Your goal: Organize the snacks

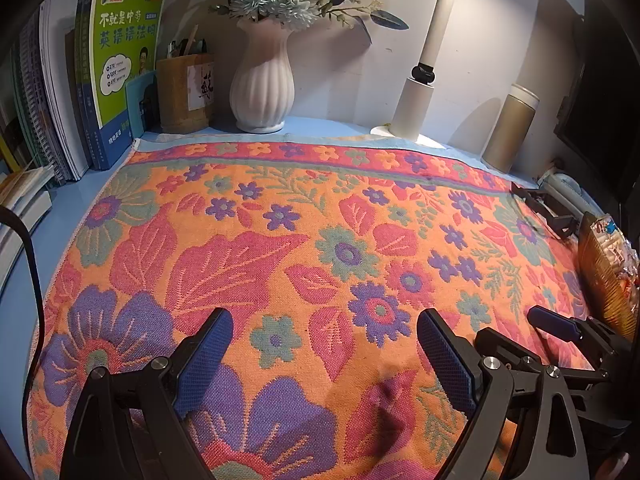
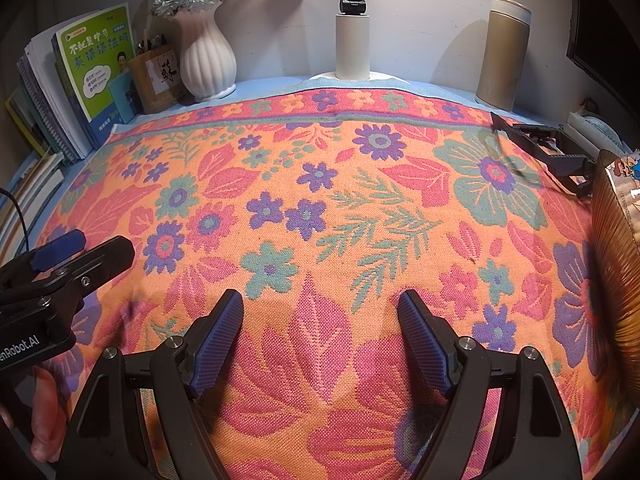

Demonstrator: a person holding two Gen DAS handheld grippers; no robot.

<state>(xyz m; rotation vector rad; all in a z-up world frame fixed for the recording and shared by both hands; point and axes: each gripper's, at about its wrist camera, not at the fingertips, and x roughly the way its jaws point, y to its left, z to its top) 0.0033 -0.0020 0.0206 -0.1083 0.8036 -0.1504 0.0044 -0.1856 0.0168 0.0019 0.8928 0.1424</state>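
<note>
Left wrist view shows our left claw (image 1: pixel 324 344) and right claw (image 2: pixel 320 340) both spread wide, holding nothing. We see snack packets in an amber basket (image 1: pixel 604 276) at the cloth's (image 1: pixel 280 240) right edge; none lie loose, so sorting looks done or unstarted.

At the far left, a green book (image 1: pixel 124 56) is showing the title "不就是中考 英语语法吗" on its cover. In the right wrist view, the left hand-held gripper (image 2: pixel 60 256) is bearing part of a white brand mark, "enRobot.AI". Print on the snack bag (image 2: pixel 620 216) at right is unreadable.
</note>
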